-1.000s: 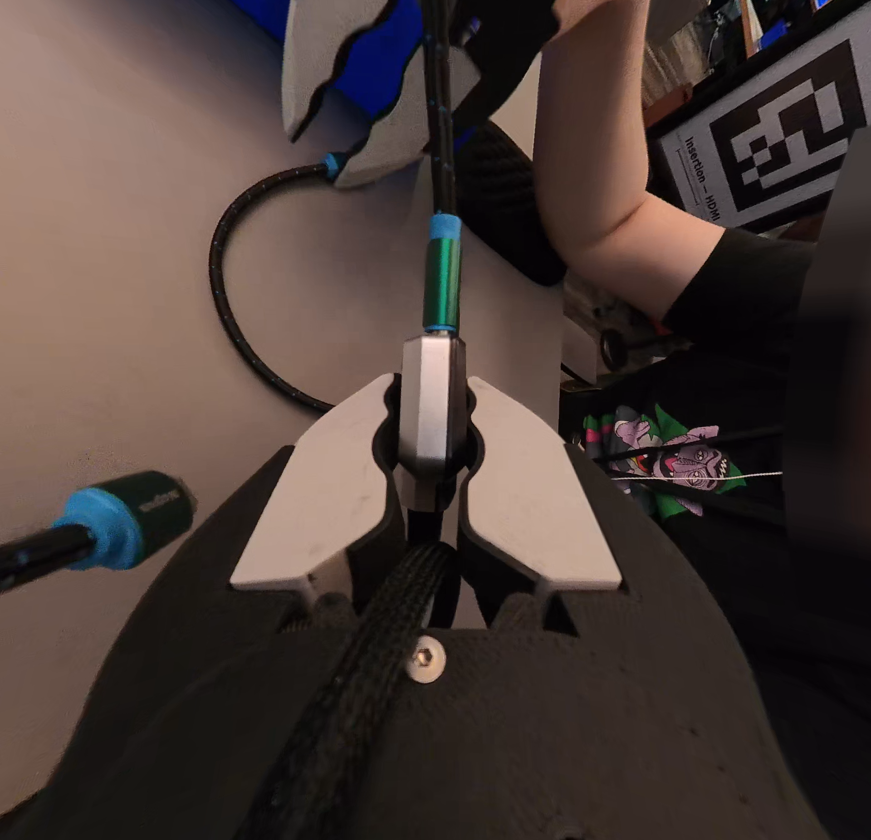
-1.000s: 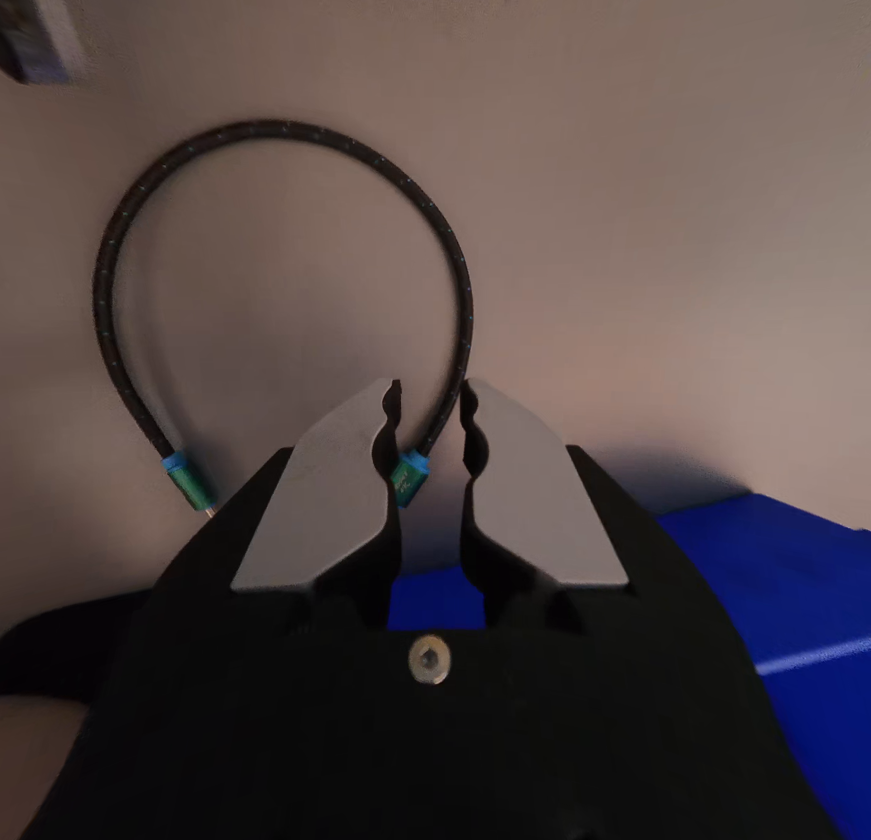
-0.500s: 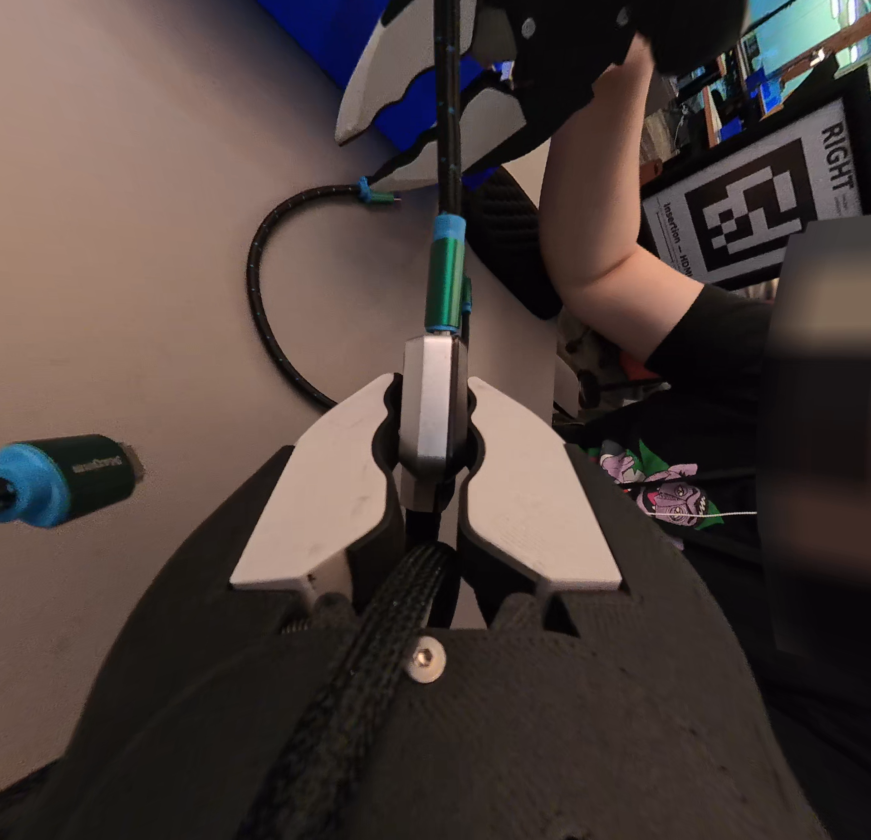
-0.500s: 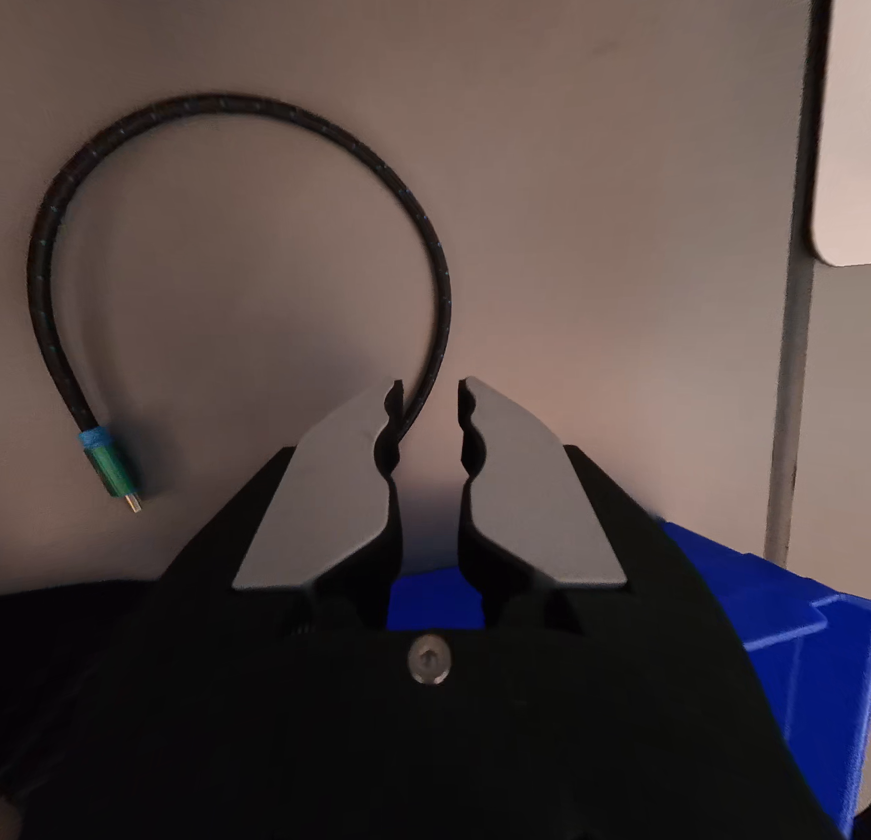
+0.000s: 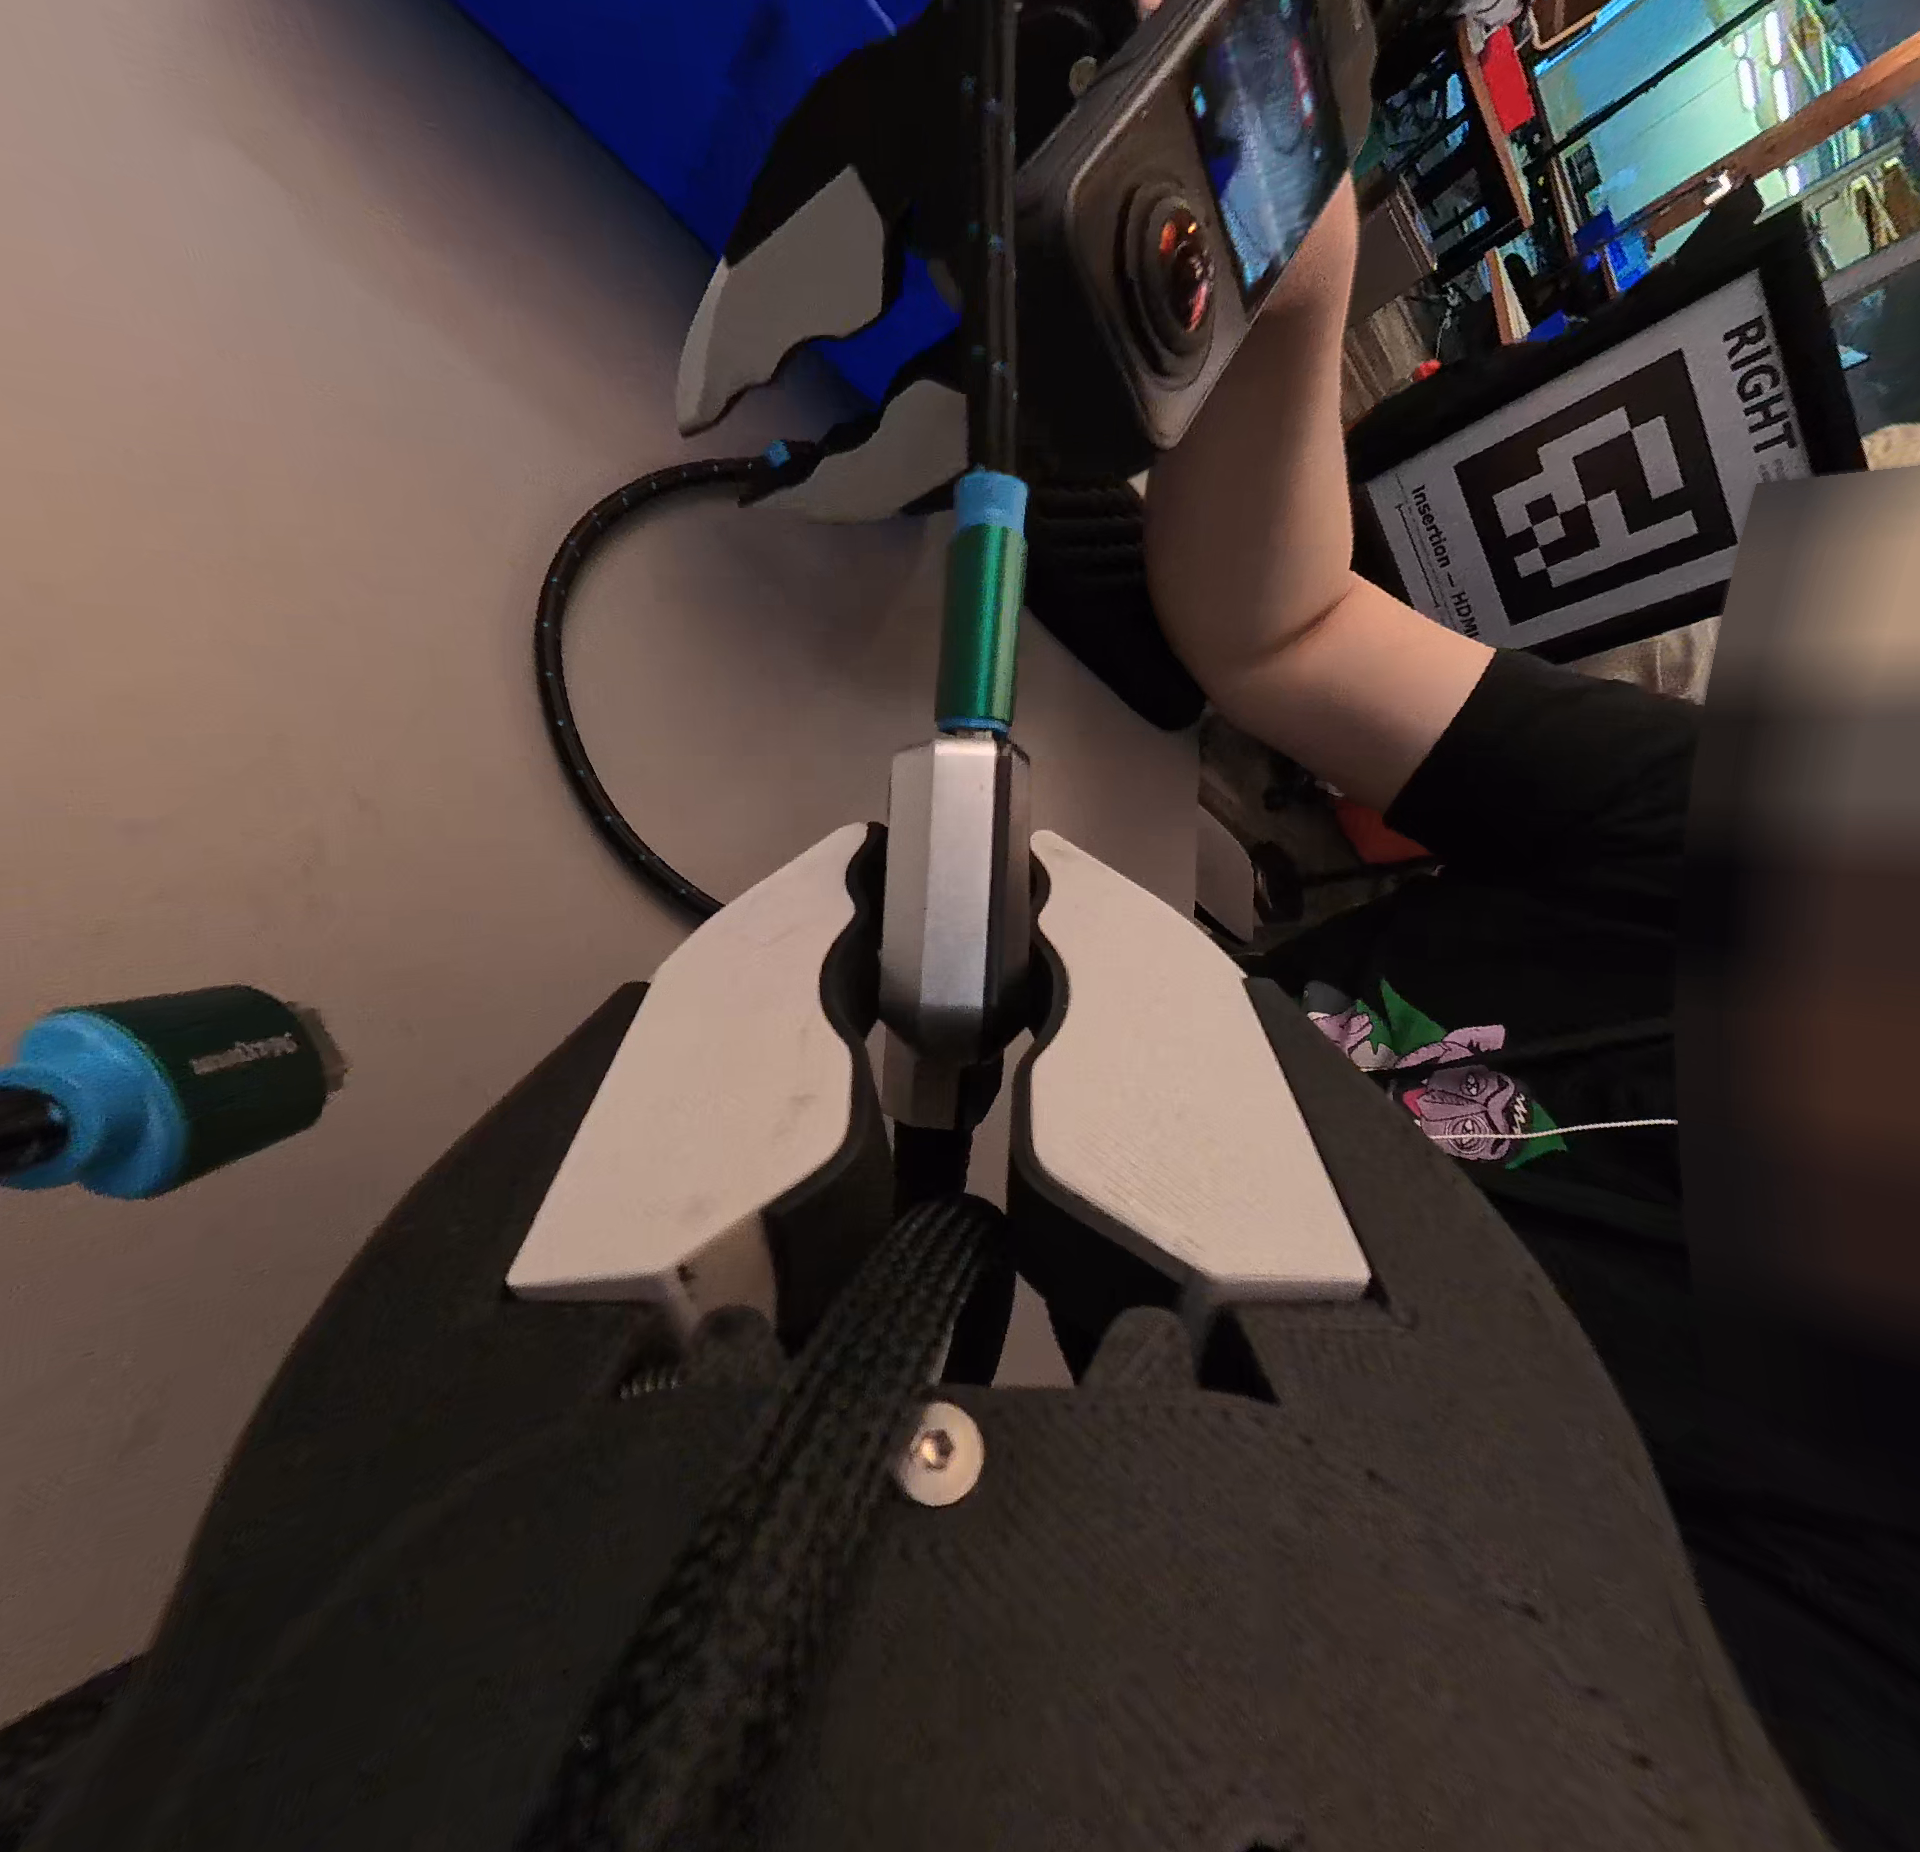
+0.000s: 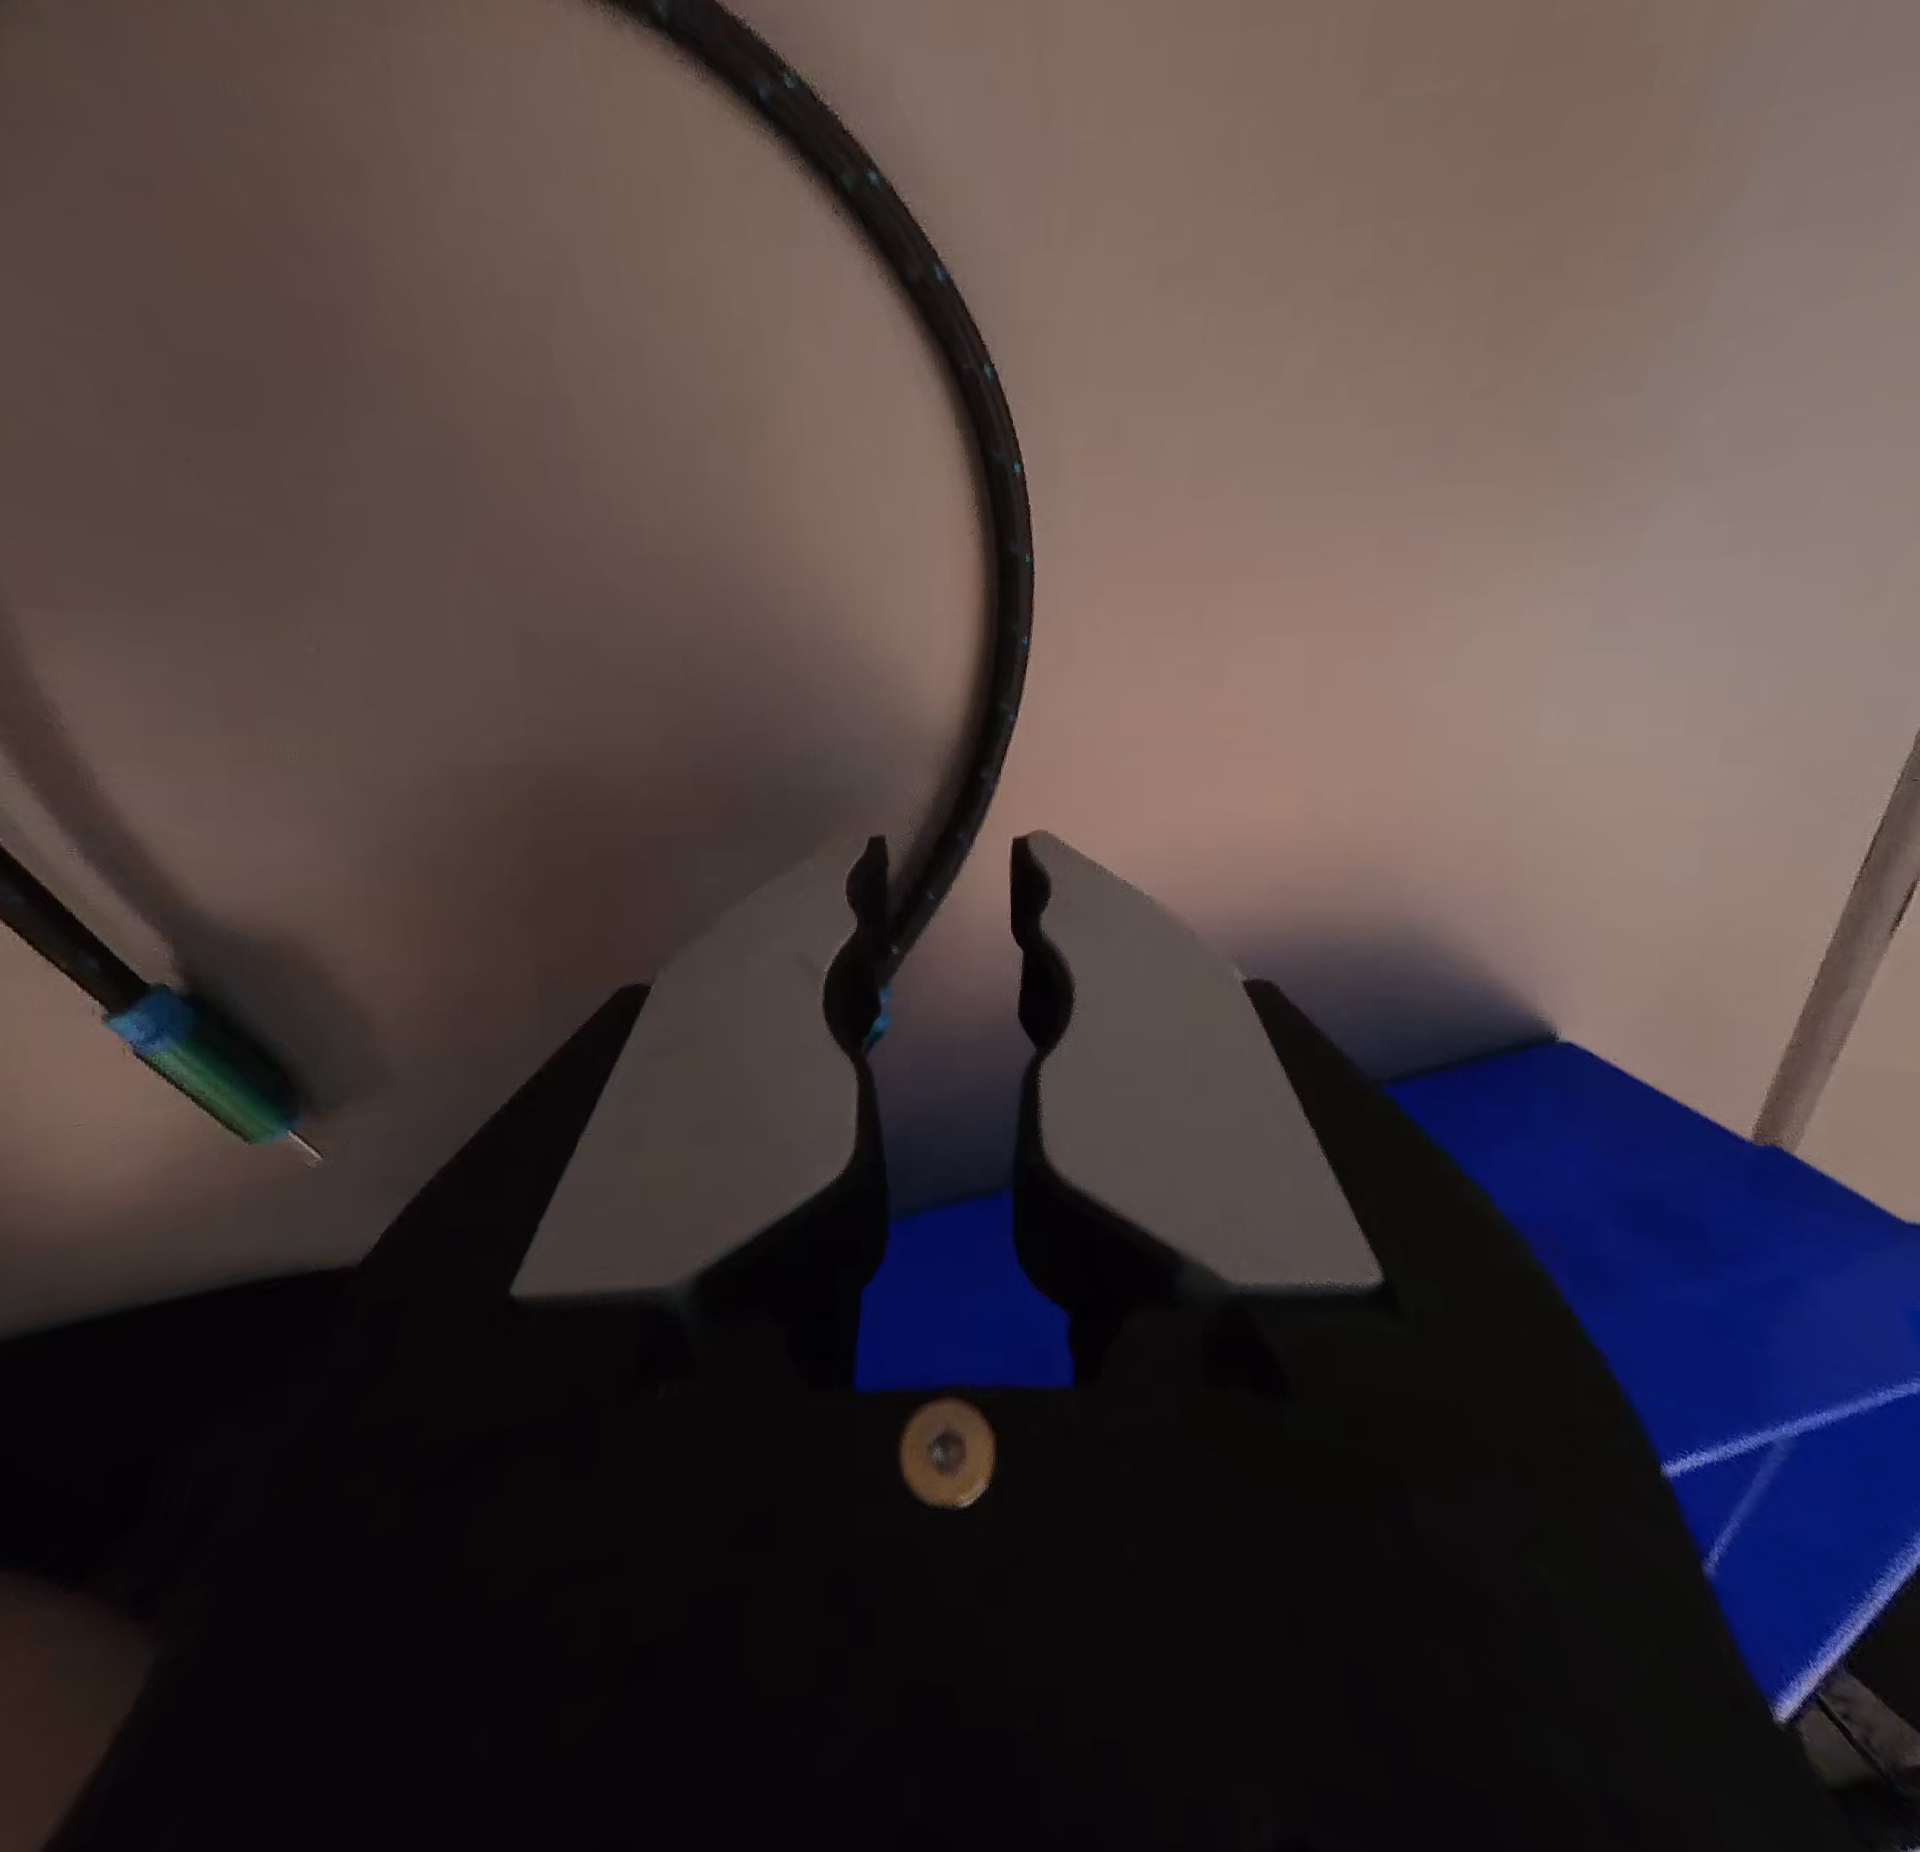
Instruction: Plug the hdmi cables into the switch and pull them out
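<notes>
Only the left wrist view shows the left gripper [image 5: 951, 893] clamped on the grey switch [image 5: 948, 898], a green plug [image 5: 982, 630] seated in its far end. The right gripper [image 6: 948, 852], fingers apart and empty, hovers over a looped cable [image 6: 977, 431] on the counter [image 6: 1455, 452], its near end between the fingers.

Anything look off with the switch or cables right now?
Nothing looks damaged. The left gripper clamps the silver switch with one green plug seated straight in it. A second plug hangs loose at the left, unplugged. The right gripper is open, a cable running between its fingers, ungripped.
</notes>
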`<state>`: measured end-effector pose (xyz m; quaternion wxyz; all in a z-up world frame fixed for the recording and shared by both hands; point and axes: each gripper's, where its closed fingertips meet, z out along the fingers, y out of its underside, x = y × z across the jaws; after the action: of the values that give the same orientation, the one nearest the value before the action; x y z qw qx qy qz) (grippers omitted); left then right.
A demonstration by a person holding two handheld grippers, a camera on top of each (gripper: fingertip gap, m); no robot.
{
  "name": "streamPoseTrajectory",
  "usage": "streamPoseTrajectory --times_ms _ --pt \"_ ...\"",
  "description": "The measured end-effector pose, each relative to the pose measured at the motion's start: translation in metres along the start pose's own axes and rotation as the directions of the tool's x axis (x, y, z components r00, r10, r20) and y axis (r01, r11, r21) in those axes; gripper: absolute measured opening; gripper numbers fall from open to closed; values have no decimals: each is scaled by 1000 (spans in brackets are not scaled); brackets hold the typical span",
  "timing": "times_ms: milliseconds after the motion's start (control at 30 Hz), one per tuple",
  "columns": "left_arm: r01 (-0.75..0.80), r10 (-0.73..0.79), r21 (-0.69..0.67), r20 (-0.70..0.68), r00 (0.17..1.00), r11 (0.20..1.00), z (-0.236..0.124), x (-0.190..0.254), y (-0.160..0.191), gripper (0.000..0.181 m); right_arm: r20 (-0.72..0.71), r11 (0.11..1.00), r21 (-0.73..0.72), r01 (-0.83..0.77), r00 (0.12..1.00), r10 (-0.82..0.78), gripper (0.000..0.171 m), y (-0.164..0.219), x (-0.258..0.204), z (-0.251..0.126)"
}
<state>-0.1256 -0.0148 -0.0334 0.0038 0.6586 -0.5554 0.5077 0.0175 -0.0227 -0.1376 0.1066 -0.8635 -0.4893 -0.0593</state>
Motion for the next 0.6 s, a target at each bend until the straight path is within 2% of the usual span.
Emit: streamPoseTrajectory --times_ms 167,233,333,533,600 --pt "-13 13 16 1 1000 1000 -5 3 -2 21 24 992 -129 2 1000 1 23 9 -7 19" --pt "-17 17 20 2 1000 1000 -7 4 -2 21 18 991 -123 -49 999 52 24 5 -4 20" --pt "-20 20 24 0 1000 1000 -8 4 -3 21 63 990 -134 -51 996 60 9 4 -13 20" --pt "-11 11 21 1 1000 1000 -8 0 -2 21 103 985 -133 110 990 -97 8 6 -23 13" --pt "-4 4 21 -1 1000 1000 -7 -2 -2 21 117 980 -63 191 976 -183 7 1 -33 -3"
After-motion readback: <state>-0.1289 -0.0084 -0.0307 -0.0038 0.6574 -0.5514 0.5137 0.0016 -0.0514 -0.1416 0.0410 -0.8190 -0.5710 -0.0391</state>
